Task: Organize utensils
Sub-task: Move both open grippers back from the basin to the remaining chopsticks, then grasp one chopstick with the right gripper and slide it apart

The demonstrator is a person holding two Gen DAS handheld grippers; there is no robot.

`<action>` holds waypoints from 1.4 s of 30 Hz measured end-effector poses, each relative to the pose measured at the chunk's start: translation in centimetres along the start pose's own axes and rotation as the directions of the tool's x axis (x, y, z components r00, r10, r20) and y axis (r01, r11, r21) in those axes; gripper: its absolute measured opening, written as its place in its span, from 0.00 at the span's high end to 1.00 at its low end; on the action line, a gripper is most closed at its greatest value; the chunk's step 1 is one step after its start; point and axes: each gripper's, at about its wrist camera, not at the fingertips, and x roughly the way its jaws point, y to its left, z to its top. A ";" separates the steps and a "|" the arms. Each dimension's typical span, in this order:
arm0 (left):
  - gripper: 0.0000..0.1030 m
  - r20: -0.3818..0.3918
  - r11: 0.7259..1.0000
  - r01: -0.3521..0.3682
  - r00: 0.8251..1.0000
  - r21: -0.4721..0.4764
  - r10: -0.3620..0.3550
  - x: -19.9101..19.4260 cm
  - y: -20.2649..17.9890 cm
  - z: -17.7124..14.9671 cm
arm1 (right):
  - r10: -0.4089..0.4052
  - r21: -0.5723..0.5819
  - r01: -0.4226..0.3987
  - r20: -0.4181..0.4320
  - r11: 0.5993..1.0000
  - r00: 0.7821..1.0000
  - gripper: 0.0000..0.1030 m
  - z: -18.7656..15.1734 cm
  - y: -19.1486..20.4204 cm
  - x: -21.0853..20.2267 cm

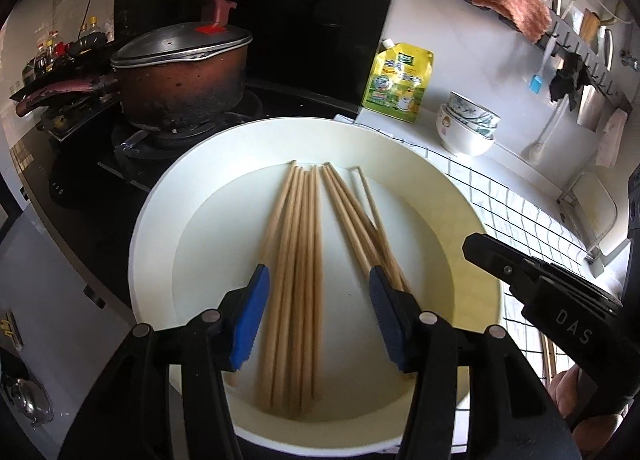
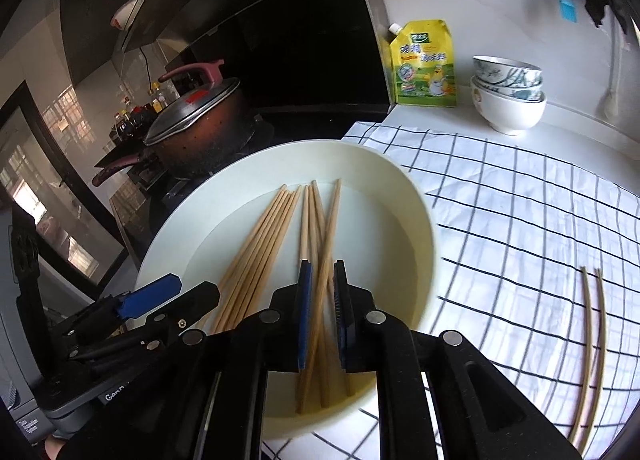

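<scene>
A white basin (image 1: 160, 220) (image 2: 416, 196) holds several wooden chopsticks in two loose bundles, one on the left (image 1: 296, 240) (image 2: 264, 236) and one on the right (image 1: 352, 212) (image 2: 320, 220). My left gripper (image 1: 319, 274) (image 2: 196, 286) hangs open over the basin, its blue pads on either side of the left bundle without touching it. My right gripper (image 2: 322, 264) (image 1: 472, 246) is above the basin's right part. Its jaws are only a narrow gap apart, and the right bundle shows through the gap, lying below and not gripped. Two more chopsticks (image 2: 592, 340) lie on the checked cloth (image 2: 520, 220).
A scorched lidded pot (image 1: 180, 76) stands on the black stove behind and left of the basin. A yellow-green pouch (image 1: 400, 80) and stacked bowls (image 1: 468, 128) stand at the back wall. A rail of hanging tools (image 1: 560, 40) runs along the wall on the right.
</scene>
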 end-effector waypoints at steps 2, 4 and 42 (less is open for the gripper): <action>0.48 0.003 1.000 0.008 1.000 0.010 -0.008 -0.4 -0.6 -0.3 | -0.007 0.005 0.007 0.010 1.000 1.000 0.87 -0.3 -0.4 -0.7; 0.47 0.004 1.000 0.020 1.000 0.013 -0.020 -0.7 -1.2 -0.6 | -0.016 0.012 0.016 0.019 1.000 1.000 0.87 -0.6 -0.9 -1.4; 0.28 -0.111 0.957 0.224 0.972 0.182 -0.207 -1.1 -16.5 -8.5 | -0.371 0.116 0.376 -0.061 0.919 0.927 0.72 -11.4 -19.4 -9.2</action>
